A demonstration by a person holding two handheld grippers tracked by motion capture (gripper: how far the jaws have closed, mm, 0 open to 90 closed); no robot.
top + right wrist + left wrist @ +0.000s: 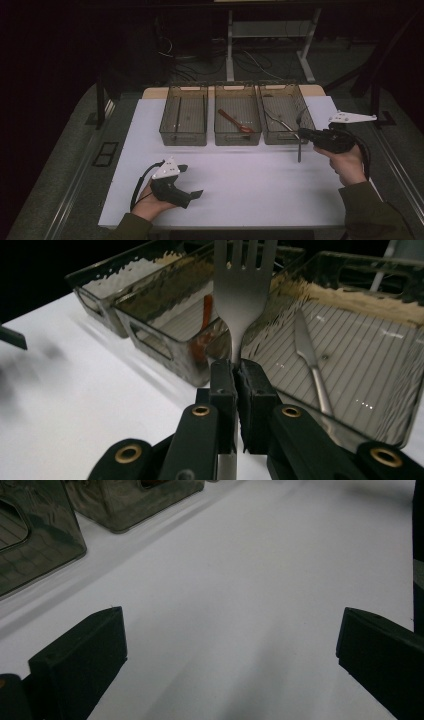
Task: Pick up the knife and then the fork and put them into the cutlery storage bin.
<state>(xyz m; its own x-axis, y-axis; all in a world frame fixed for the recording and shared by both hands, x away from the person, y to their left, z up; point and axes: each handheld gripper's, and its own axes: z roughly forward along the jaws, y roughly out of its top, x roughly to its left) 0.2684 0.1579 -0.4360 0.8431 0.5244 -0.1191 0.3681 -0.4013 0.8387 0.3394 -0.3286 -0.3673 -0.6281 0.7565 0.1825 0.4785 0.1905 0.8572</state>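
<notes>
No brand, label or writing can be read on any of the things.

In the right gripper view the right gripper point(235, 371) is clenched on the neck of a metal fork point(244, 285), whose tines rise to the top edge of the frame in front of the bins. In the high view the same gripper point(302, 134) sits at right of centre, just beside the front corner of the right bin point(286, 113), with the fork's handle point(299, 150) hanging below it over the white tabletop point(250, 175).

Three clear bins stand in a row at upper centre. The left bin point(184, 115) looks empty, the middle bin point(237, 114) holds a reddish-brown utensil point(235, 121), and the right bin holds a table knife point(311, 360).

The left gripper point(192, 181) rests at lower left of the high view, its jaws released and wide apart with only bare tabletop between them. A broad open stretch of white surface lies between the two grippers and in front of the bins.
</notes>
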